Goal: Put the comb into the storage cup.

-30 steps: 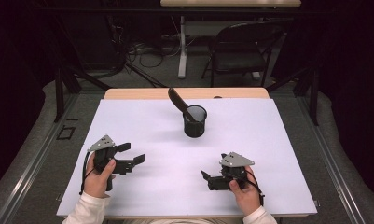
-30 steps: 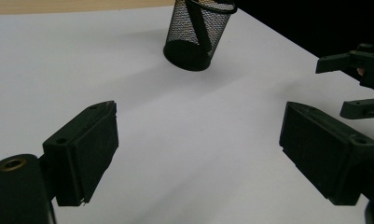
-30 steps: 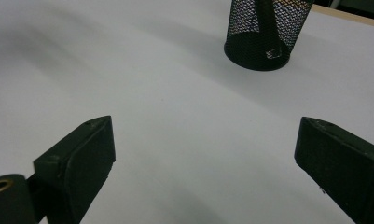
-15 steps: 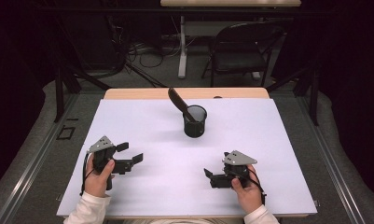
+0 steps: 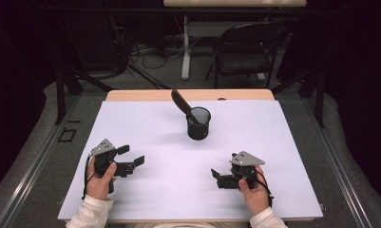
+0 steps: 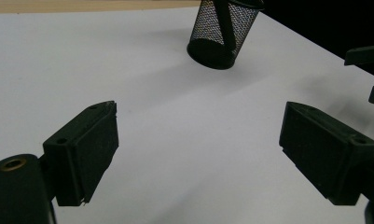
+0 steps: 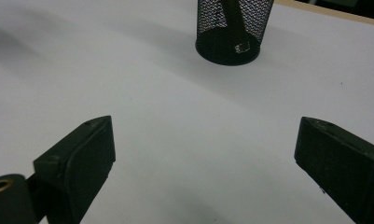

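Right gripper (image 5: 222,179) has slid slightly toward the near edge; left gripper (image 5: 131,160) unchanged. Both sets of jaws wide open, empty. Mesh pen cup (image 5: 198,123) stands mid-surface ahead, roughly equidistant, dark tool (image 5: 181,103) leaning far-left.

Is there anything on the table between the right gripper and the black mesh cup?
Nothing: bare white table lies between the right gripper and the mesh cup, seen in the right gripper view.

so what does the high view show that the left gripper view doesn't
High view alone: the person's hands, the chair behind the table, and the dark tool's wide end sticking out above the mesh cup's rim.
Left gripper view alone: a close look between the left gripper's open, empty jaws, and the mesh weave of the cup.
Both: the cup with the tool leaning in it, the white table sheet, part of the right gripper.
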Tool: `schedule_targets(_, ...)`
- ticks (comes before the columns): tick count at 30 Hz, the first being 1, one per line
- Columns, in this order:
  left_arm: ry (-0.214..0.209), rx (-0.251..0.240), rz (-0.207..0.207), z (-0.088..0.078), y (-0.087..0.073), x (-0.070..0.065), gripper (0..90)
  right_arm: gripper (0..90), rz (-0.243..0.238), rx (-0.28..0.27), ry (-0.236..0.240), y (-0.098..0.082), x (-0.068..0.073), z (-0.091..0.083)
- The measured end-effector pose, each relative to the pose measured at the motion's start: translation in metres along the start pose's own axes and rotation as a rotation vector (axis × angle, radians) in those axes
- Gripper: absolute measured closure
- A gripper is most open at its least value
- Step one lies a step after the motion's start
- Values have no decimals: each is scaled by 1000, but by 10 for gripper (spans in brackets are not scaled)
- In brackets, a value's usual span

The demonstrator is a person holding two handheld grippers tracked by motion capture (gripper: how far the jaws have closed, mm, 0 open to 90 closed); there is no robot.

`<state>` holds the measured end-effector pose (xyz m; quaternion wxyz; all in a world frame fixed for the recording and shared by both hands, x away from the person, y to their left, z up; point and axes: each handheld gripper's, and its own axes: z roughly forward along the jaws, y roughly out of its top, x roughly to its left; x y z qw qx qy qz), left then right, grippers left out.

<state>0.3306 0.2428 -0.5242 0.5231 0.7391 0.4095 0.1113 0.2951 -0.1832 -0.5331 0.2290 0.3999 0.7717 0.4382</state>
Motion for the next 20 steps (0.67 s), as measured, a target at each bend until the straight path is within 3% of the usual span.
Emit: schedule_targets(20, 29, -17, -9, -4, 0, 5, 120, 48, 16, -1, -25, -1, -8, -1)
